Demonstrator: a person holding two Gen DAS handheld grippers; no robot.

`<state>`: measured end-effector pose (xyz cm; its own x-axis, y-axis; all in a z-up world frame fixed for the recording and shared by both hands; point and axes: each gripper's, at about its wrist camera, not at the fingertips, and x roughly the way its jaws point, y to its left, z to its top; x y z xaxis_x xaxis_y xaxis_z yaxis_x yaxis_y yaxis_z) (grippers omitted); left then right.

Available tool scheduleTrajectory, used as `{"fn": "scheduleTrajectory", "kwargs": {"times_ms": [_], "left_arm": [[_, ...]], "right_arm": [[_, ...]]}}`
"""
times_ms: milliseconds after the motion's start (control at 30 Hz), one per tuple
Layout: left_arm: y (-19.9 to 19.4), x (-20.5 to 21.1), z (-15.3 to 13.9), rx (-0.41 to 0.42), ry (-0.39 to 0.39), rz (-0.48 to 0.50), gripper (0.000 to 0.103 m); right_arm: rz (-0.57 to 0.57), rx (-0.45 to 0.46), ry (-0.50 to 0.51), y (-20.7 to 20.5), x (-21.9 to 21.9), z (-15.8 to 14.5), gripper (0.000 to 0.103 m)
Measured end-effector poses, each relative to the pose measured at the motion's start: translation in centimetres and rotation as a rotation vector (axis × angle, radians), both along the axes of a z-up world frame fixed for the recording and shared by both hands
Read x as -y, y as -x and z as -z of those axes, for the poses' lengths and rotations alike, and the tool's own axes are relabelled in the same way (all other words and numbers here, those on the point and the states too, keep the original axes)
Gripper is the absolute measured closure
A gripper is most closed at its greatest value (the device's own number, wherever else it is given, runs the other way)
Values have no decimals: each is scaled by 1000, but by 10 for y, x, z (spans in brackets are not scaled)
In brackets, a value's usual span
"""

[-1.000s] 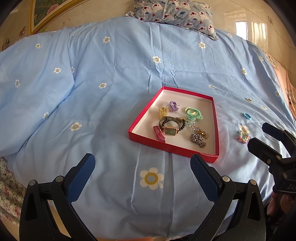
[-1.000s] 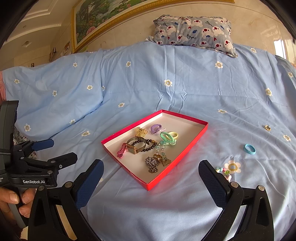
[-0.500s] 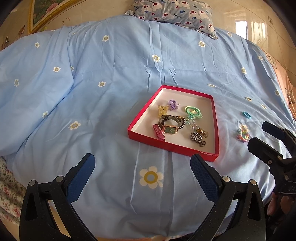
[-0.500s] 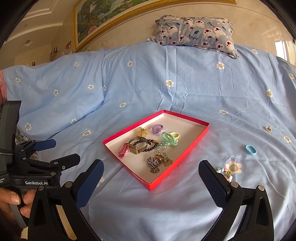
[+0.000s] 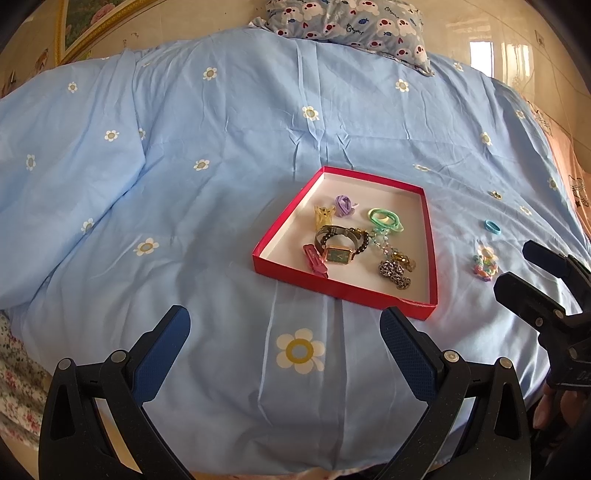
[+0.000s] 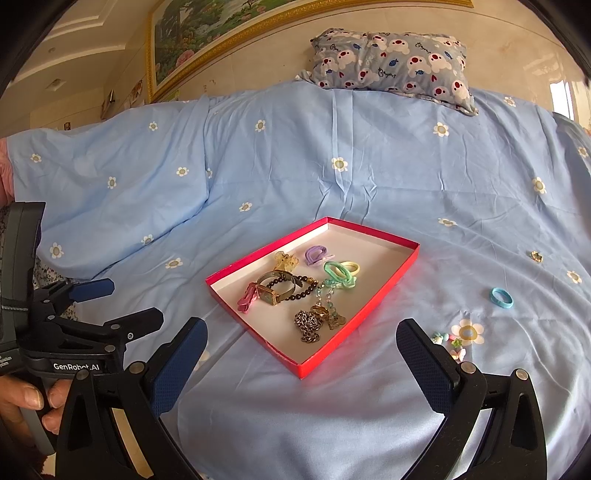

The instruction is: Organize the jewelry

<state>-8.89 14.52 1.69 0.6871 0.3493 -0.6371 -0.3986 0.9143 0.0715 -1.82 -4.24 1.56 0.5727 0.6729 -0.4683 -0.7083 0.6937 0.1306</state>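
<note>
A shallow red tray (image 5: pixel 431 258) (image 6: pixel 399 273) lies on the blue bedspread and holds a watch (image 5: pixel 338 254) (image 6: pixel 271 293), a pink clip (image 5: pixel 314 259), a silver chain (image 5: pixel 395 273) (image 6: pixel 308 325), green hair ties (image 5: pixel 384 218) (image 6: pixel 338 272) and a purple tie (image 5: pixel 344 205). Outside it on the right lie a blue hair tie (image 5: pixel 492 226) (image 6: pixel 501 297), a colourful bead bracelet (image 5: pixel 484 263) (image 6: pixel 448 341) and a small gold ring (image 5: pixel 495 194) (image 6: pixel 535 255). My left gripper (image 5: pixel 284 343) and right gripper (image 6: pixel 301 352) are both open and empty, near the bed's front edge, short of the tray.
A patterned pillow (image 6: pixel 391 62) rests at the head of the bed below a framed painting (image 6: pixel 229 29). The quilt bulges in a fold at the left (image 5: pixel 74 155). A hand (image 6: pixel 22 400) holds the left gripper's handle.
Both views have shifted only slightly; the right gripper's view drifted a little, with the tray sliding right and down in frame. Both grippers stay open and nothing was touched.
</note>
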Motion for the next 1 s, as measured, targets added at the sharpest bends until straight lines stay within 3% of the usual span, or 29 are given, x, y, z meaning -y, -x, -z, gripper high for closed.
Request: {"fn": "scheduleTrajectory", "kwargs": {"times_ms": [1000], "left_arm": [[-4,2,4,-10,3,8,0]], "right_arm": [[-4,-21,12,-5,4,6,0]]}}
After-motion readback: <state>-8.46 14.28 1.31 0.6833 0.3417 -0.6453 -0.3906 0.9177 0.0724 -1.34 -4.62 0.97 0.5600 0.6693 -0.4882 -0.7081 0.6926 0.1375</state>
